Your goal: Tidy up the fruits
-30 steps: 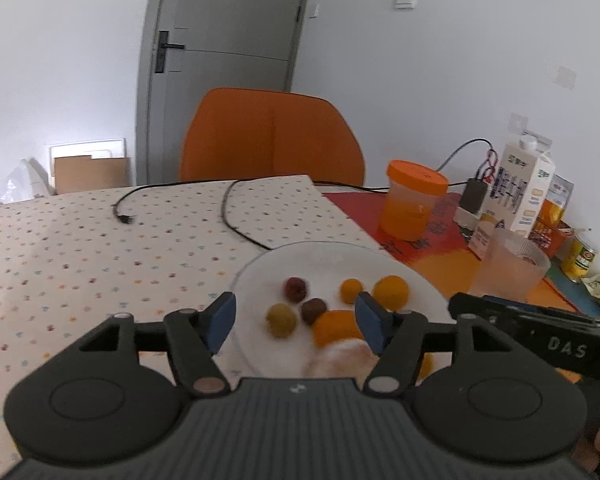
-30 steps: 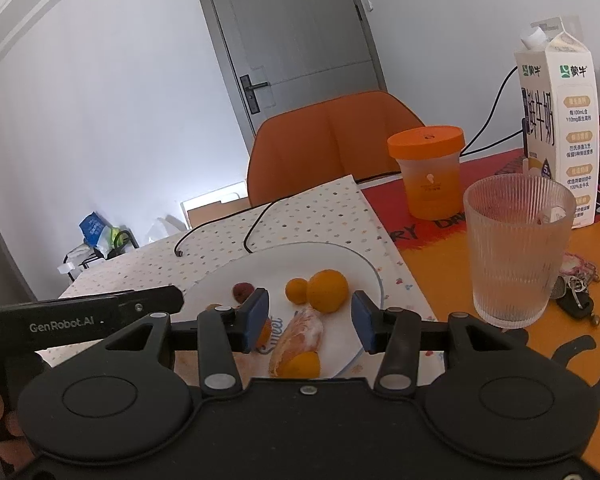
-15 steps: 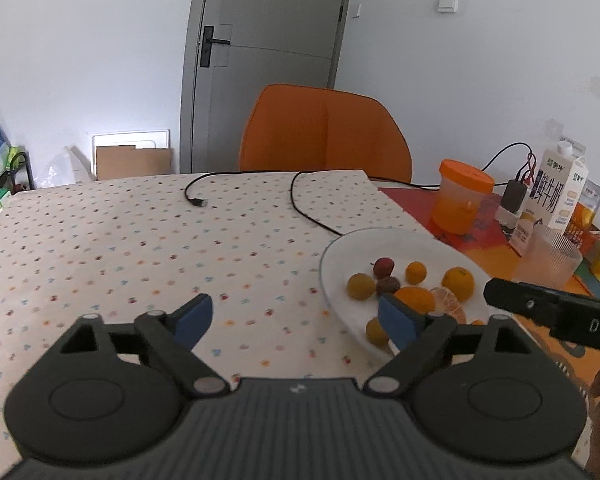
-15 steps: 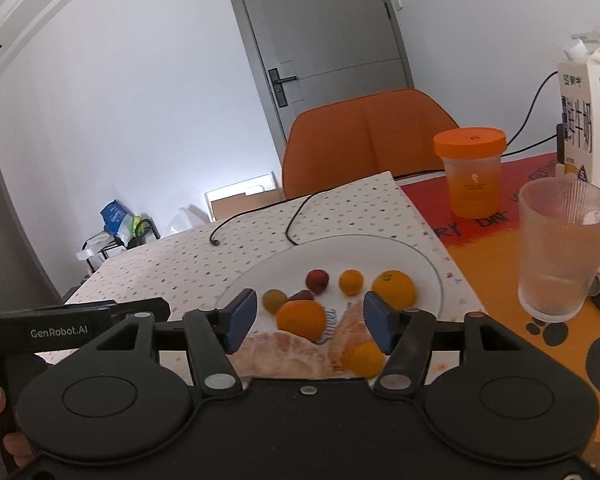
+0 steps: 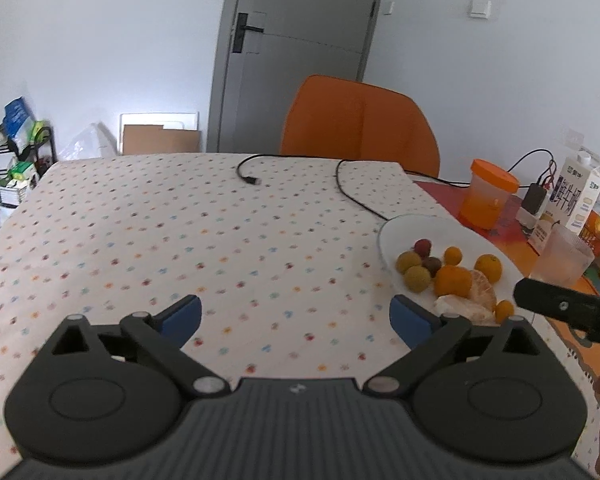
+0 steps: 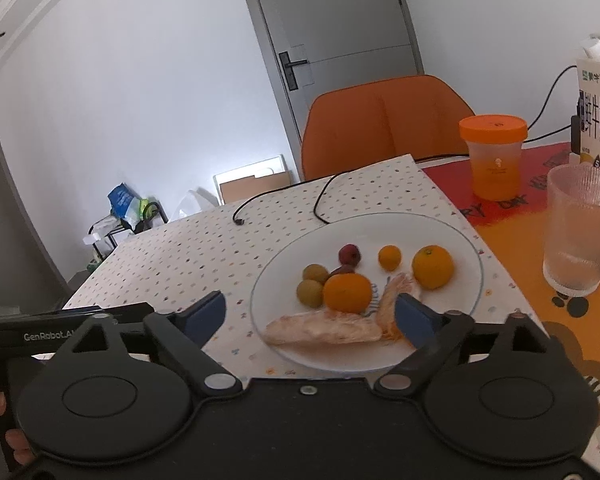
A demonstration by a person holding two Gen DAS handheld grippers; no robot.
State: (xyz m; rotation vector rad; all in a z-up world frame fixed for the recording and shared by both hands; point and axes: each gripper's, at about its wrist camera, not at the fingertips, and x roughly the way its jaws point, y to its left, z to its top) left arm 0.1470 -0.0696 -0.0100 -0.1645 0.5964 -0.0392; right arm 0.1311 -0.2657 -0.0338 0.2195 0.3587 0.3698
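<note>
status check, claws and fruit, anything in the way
Left claw and right claw just opened wide, both empty. Fruit all on the white plate, peeled segments nearest. Black cable beyond plate, glass beside it.

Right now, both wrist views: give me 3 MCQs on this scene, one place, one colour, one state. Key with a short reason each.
1. Where does the ribbed glass stand?
A. on the white plate
B. beside the plate, on the orange mat
C. on the orange chair

2. What colour is the lid of the plastic cup?
A. orange
B. blue
C. white

3. How is the right gripper?
A. shut on the peeled segment
B. shut on an orange
C. open, gripping nothing

Key:
1 B, the glass is off the plate's rim, on the mat.
2 A, the lid matches the orange drink below it.
3 C, its jaws have just been opening and stand wide; the peeled segment lies on the plate, unpressed.
</note>
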